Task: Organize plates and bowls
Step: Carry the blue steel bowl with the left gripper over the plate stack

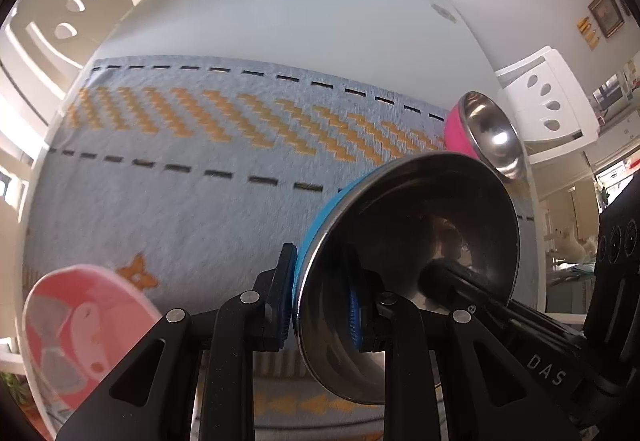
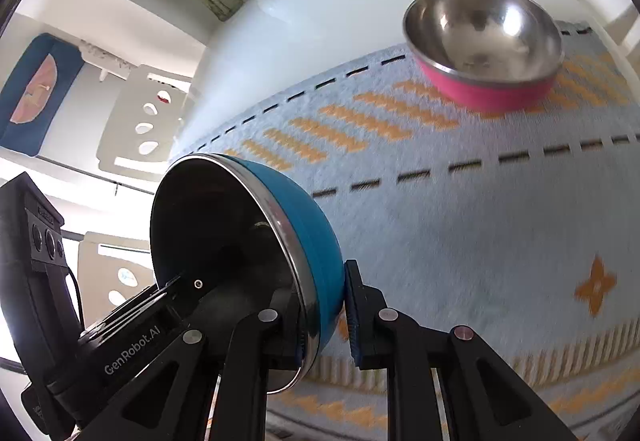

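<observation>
While both grippers pinch the blue bowl [image 1: 408, 273], pink plate [image 1: 80, 337] cropped.

Blue bowl [image 1: 420, 241] shiny steel inside; mat [image 1: 200, 201] rough woven cloth.

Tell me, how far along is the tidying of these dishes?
Nothing looks stacked yet. In hand: both grippers, left and right, pinch the rim of the blue bowl, tilted above the mat. Left: the pink bowl sits alone on the mat, and a pink plate lies apart.
</observation>
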`<control>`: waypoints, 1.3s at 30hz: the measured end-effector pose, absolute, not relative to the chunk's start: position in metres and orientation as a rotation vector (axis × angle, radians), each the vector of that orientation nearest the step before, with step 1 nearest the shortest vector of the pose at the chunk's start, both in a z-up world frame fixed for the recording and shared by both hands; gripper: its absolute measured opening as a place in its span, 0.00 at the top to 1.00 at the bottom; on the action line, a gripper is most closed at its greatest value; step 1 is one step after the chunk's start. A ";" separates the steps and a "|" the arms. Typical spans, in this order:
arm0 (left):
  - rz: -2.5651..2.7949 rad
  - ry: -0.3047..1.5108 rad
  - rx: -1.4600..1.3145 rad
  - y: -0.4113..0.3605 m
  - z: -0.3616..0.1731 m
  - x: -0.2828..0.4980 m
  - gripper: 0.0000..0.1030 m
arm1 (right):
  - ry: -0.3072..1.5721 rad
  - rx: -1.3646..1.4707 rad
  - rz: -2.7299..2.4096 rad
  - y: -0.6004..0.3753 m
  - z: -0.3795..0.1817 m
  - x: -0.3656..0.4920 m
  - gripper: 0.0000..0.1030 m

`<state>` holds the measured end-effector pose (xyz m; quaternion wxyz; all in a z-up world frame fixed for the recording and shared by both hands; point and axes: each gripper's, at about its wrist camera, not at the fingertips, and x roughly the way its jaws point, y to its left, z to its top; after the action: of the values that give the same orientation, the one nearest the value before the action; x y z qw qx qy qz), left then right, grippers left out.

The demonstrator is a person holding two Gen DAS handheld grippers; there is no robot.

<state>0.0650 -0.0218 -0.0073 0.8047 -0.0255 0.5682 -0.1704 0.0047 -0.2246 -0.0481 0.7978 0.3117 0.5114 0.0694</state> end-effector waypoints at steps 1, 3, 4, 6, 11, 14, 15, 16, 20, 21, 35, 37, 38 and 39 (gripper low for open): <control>-0.368 1.213 -0.054 -0.017 -0.004 0.061 0.81 | 1.096 0.665 0.147 -0.218 -0.045 -0.002 0.85; -0.373 1.208 -0.062 -0.010 0.000 0.055 0.81 | 1.089 0.660 0.145 -0.206 -0.039 -0.012 0.85; -0.374 1.203 -0.067 -0.005 0.003 0.050 0.81 | 1.085 0.657 0.145 -0.200 -0.036 -0.017 0.85; -0.375 1.194 -0.075 0.005 0.010 0.042 0.81 | 1.076 0.657 0.146 -0.190 -0.029 -0.027 0.85; -0.360 1.168 -0.082 0.038 0.031 0.023 0.81 | 1.055 0.636 0.165 -0.153 -0.009 -0.049 0.85; -0.339 1.156 -0.087 0.061 0.041 0.012 0.81 | 1.046 0.630 0.184 -0.135 0.001 -0.058 0.85; -0.332 1.155 -0.092 0.068 0.043 0.009 0.81 | 1.046 0.626 0.192 -0.128 0.003 -0.061 0.85; -0.322 1.155 -0.100 0.079 0.045 0.006 0.81 | 1.045 0.619 0.202 -0.118 0.006 -0.064 0.85; -0.288 1.147 -0.107 0.104 0.048 -0.005 0.81 | 1.052 0.608 0.238 -0.087 0.008 -0.073 0.85; -0.281 1.145 -0.110 0.112 0.048 -0.008 0.81 | 1.052 0.609 0.242 -0.082 0.008 -0.075 0.85; -0.211 1.152 -0.167 0.178 0.025 0.011 0.80 | 1.089 0.479 0.290 -0.002 0.011 -0.040 0.85; -0.223 1.168 -0.170 0.174 0.014 0.018 0.80 | 1.109 0.439 0.259 0.000 0.008 -0.031 0.85; -0.229 1.174 -0.175 0.173 0.011 0.019 0.80 | 1.115 0.432 0.250 -0.001 0.005 -0.027 0.85; -0.235 1.181 -0.179 0.171 0.006 0.021 0.80 | 1.123 0.423 0.240 -0.002 0.001 -0.024 0.85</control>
<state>0.0211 0.1715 0.0057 0.8204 -0.0840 0.5548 -0.1102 -0.0242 -0.0024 0.0010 0.8184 0.1985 0.5273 0.1127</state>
